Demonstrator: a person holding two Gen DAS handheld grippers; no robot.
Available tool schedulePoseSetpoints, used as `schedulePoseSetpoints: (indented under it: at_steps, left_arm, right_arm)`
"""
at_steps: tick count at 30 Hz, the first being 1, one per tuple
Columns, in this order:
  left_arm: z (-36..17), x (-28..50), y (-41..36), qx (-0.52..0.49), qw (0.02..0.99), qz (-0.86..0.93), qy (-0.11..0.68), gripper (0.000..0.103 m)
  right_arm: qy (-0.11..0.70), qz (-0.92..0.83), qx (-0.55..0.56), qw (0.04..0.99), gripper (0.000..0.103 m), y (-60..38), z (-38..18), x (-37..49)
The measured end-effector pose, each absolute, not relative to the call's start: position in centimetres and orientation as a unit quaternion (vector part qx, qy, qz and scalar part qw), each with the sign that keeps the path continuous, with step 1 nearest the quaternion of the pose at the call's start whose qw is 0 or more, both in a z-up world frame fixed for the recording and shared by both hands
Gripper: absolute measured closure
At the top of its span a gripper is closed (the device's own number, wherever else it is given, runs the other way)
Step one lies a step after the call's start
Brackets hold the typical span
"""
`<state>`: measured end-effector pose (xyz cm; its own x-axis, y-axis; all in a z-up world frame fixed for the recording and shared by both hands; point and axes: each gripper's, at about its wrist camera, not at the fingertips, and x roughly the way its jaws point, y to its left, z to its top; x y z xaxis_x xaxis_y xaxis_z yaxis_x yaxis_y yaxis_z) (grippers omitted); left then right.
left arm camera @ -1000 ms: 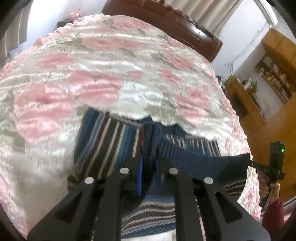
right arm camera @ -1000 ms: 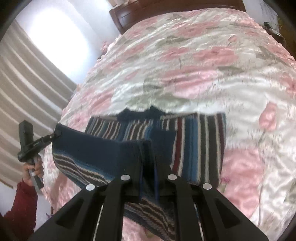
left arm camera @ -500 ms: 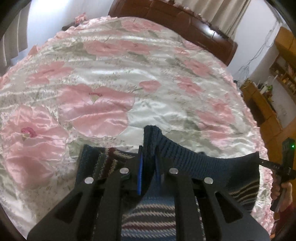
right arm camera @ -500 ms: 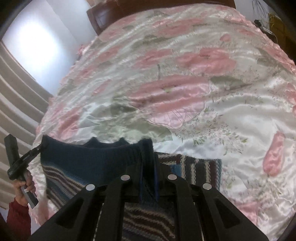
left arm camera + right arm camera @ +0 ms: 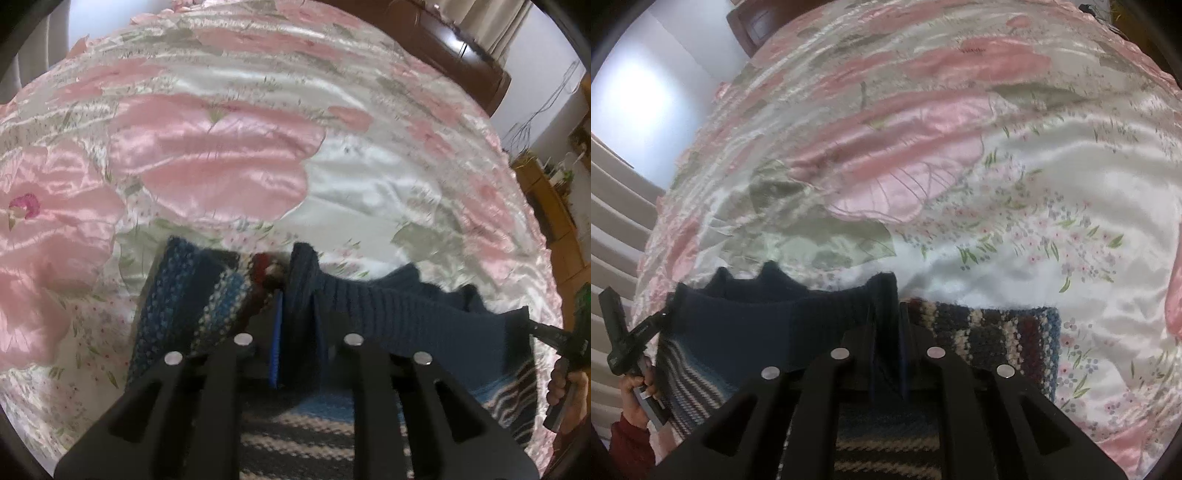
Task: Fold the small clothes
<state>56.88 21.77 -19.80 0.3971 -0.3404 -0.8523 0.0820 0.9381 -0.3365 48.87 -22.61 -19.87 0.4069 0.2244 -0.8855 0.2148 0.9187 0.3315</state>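
Observation:
A small striped knit sweater (image 5: 195, 295) in navy, blue, white and dark red lies on the bed. Its navy ribbed hem (image 5: 399, 310) is stretched between both grippers and carried over the striped part. My left gripper (image 5: 297, 317) is shut on one corner of the hem. My right gripper (image 5: 886, 325) is shut on the other corner (image 5: 882, 295). In the right wrist view the hem (image 5: 768, 321) runs left to the other gripper (image 5: 646, 325), and a striped layer (image 5: 993, 336) lies beneath at right.
The pink and white floral satin bedspread (image 5: 221, 155) fills the space ahead. A dark wooden headboard (image 5: 443, 40) stands at the far end, wooden furniture (image 5: 554, 206) at the right. A hand in a red sleeve (image 5: 631, 406) holds the left gripper; curtains (image 5: 613, 229) hang behind.
Both grippers have carried the hem forward and down over the sweater. Less of the striped body shows ahead, and the bedspread is closer.

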Motion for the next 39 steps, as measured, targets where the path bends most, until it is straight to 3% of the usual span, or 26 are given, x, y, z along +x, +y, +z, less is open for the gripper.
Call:
schedulePoseSetpoints:
  at_steps: [3,4,6,8,9,14,26,27,32,35,39]
  left_arm:
    - [-20.3,57.0,21.7,-0.113,0.825,-0.125,0.539,0.084]
    - [-20.3,56.9,21.6,-0.109,0.825,-0.125,0.540,0.083]
    - [-19.9,56.9,21.3,-0.093,0.823,-0.122,0.547,0.073]
    - [-18.9,56.5,21.3,-0.090,0.825,-0.116,0.546,0.047]
    - [-18.0,55.9,21.5,-0.091,0.833,-0.103,0.536,0.041]
    - [-14.5,51.3,21.3,-0.071,0.848,-0.137,0.507,0.039]
    - [-15.9,39.0,19.9,-0.023,0.824,-0.160,0.543,0.031]
    - [-16.3,38.4,19.8,-0.024,0.822,-0.158,0.546,0.031]
    - [-17.6,37.0,20.2,-0.021,0.819,-0.147,0.554,0.029]
    - [-17.7,37.1,20.1,-0.015,0.815,-0.149,0.560,0.029]
    - [-18.4,37.6,20.8,-0.045,0.806,-0.149,0.571,0.029]
  right_arm:
    - [0.551,-0.008,0.199,0.810,0.084,-22.8,-20.7,48.9]
    - [0.551,-0.010,0.202,0.810,0.073,-22.9,-20.8,48.8]
    - [0.551,-0.012,0.205,0.809,0.068,-23.4,-20.7,48.4]
    - [0.547,-0.011,0.213,0.809,0.059,-23.9,-20.1,47.7]
    - [0.543,-0.017,0.215,0.812,0.055,-24.4,-19.4,46.9]
    - [0.519,0.010,0.209,0.829,0.043,-25.1,-15.9,41.6]
    - [0.567,0.058,0.159,0.806,0.044,-22.7,-17.4,28.0]
    - [0.567,0.062,0.162,0.805,0.046,-22.5,-17.7,27.6]
    - [0.580,0.067,0.154,0.797,0.081,-21.7,-18.9,26.9]
    - [0.568,0.073,0.181,0.800,0.088,-22.6,-17.7,26.4]
    - [0.581,0.063,0.179,0.791,0.089,-23.2,-18.5,25.9]
